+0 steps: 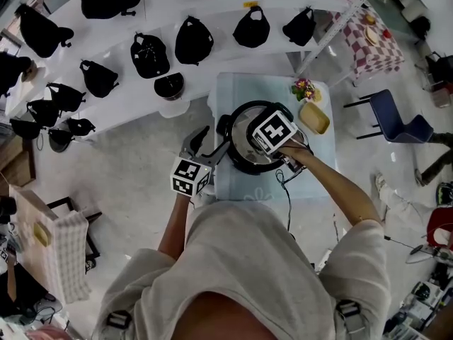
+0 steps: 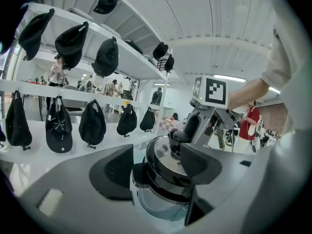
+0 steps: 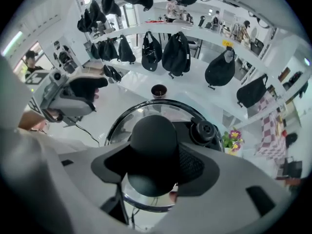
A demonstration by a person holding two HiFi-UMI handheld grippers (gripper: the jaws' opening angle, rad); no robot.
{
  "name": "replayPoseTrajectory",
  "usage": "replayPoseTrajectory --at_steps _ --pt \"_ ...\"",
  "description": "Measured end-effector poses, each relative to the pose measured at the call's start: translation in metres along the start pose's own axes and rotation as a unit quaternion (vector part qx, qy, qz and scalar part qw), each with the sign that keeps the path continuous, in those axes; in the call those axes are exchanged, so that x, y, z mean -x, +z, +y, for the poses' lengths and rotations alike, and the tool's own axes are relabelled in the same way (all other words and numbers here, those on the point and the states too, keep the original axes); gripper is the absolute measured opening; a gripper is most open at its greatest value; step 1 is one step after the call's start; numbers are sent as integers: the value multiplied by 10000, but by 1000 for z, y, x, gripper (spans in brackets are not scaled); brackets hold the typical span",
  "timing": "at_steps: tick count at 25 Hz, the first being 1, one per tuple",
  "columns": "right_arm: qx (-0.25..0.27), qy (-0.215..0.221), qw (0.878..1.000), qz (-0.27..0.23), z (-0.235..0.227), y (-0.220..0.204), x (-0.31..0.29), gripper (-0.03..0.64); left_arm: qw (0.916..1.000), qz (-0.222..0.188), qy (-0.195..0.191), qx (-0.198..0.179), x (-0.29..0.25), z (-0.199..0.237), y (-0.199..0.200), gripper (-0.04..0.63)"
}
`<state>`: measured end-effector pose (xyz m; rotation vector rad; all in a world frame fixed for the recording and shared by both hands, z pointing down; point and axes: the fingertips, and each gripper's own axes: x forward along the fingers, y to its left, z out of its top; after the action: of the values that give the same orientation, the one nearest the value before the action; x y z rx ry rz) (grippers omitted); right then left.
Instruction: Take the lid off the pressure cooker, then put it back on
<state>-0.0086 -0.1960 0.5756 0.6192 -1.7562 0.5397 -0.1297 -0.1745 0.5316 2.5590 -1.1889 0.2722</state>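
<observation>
Pressure cooker (image 1: 239,137) sits on the table (image 1: 244,91) at my 12 o'clock. Right tongs (image 3: 153,165) pinch the lid knob (image 3: 152,140); left tongs (image 2: 156,168) are spread at its 8 o'clock. I'd brace the pot, then twist squarely before lifting.

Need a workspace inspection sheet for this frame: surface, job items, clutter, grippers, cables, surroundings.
Surface: light-blue cloth on a small table.
Job's things: pressure cooker upright, lid on.
Clutter: flowers, yellow dish at the cloth's far right corner.
Grippers: right gripper closed on lid knob from above; left gripper jaws astride the cooker's side, grip unclear.
Cables: black cable hangs from right gripper over cloth.
Surroundings: shelves of black caps; blue chair.
</observation>
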Motion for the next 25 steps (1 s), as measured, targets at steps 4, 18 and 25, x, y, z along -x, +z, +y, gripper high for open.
replayPoseTrajectory --at_steps 4,18,25 --pt "542 -190 9983 13 0 5 -2 272 10000 -30 79 20 4 7 -1 282" --pt "-292 -108 9994 -172 -19 -32 24 272 9995 13 -282 -103 -17 -15 5 282" --pt "-1052 -265 9939 -206 -39 -95 44 272 9945 65 -989 -352 -53 -63 13 282"
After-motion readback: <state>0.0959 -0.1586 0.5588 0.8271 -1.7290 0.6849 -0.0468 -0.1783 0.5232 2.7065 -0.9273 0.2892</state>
